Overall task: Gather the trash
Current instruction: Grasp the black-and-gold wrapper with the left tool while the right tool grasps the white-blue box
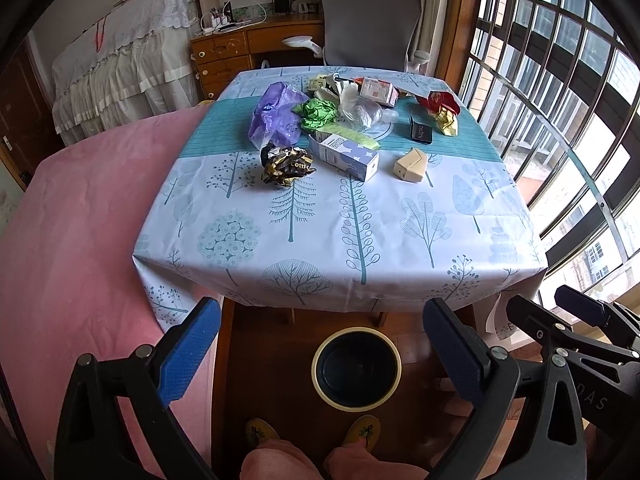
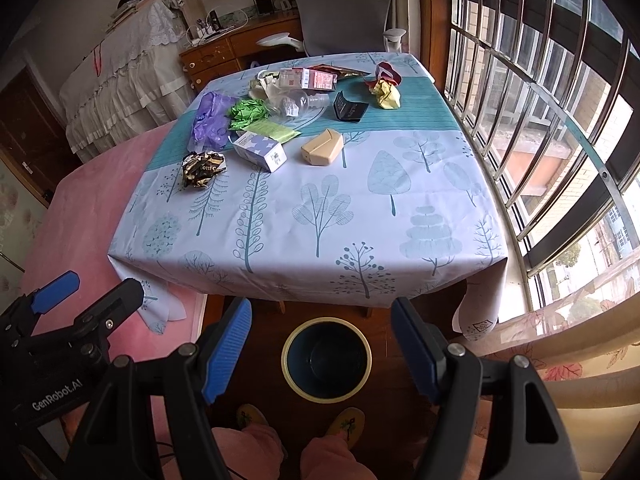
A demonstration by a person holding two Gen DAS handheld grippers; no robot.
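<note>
So nothing's been picked up yet as far as I can tell. Both grippers hang back off the near edge of the desk [image 1: 340,240], over the floor. Left gripper [image 1: 320,354] has its jaws spread wide with nothing in them, and the right gripper [image 2: 322,350] is the same, wide and holding nothing. The trash bin [image 1: 356,368] sits on the floor right below, at 6 o'clock from the desk, and it looks empty inside.

All the trash is bunched at the far half of the desk, roughly 12 o'clock: a crumpled black-and-gold wrapper [image 1: 286,166] closest on the left, a white-and-blue carton [image 1: 346,156] beside it, a tan folded box [image 1: 412,165] off at about 1 o'clock, plus a purple bag [image 1: 276,114], green crumpled paper [image 1: 318,114] and a red-and-yellow wrapper [image 1: 442,112] further back.

My guess for the next move: reach forward over the bare near half and close on one of the front pieces, the wrapper or the tan box, since they stand apart from the pile.

Desk has a pale blue tree-print cloth. Pink bed at 9 o'clock, barred window at 3, grey office chair at 12.
</note>
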